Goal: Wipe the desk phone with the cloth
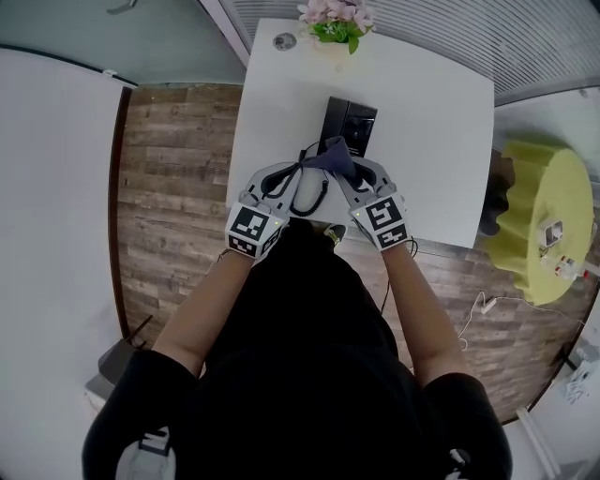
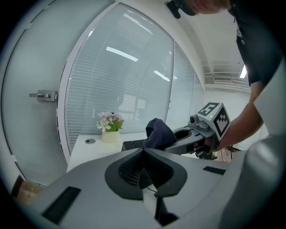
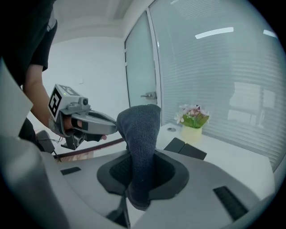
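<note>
A black desk phone [image 1: 349, 125] lies on the white table [image 1: 431, 112], a little beyond both grippers; it also shows low and flat as the phone [image 2: 132, 144] and the phone [image 3: 185, 147]. A dark blue cloth [image 1: 331, 156] stretches between the two grippers above the phone's near end. My right gripper [image 3: 142, 156] is shut on the cloth [image 3: 140, 134], which runs out from its jaws. My left gripper [image 2: 143, 150] is shut, and its tip meets a corner of the cloth [image 2: 158, 132]. In the head view the left gripper [image 1: 298, 169] and right gripper [image 1: 354, 178] point inward at each other.
A pot of pink flowers [image 1: 335, 23] and a small round disc [image 1: 284, 40] sit at the table's far edge. A black cord [image 1: 309, 195] loops by the near edge. A yellow round stool [image 1: 548, 220] stands to the right on the wooden floor. Glass walls surround the table.
</note>
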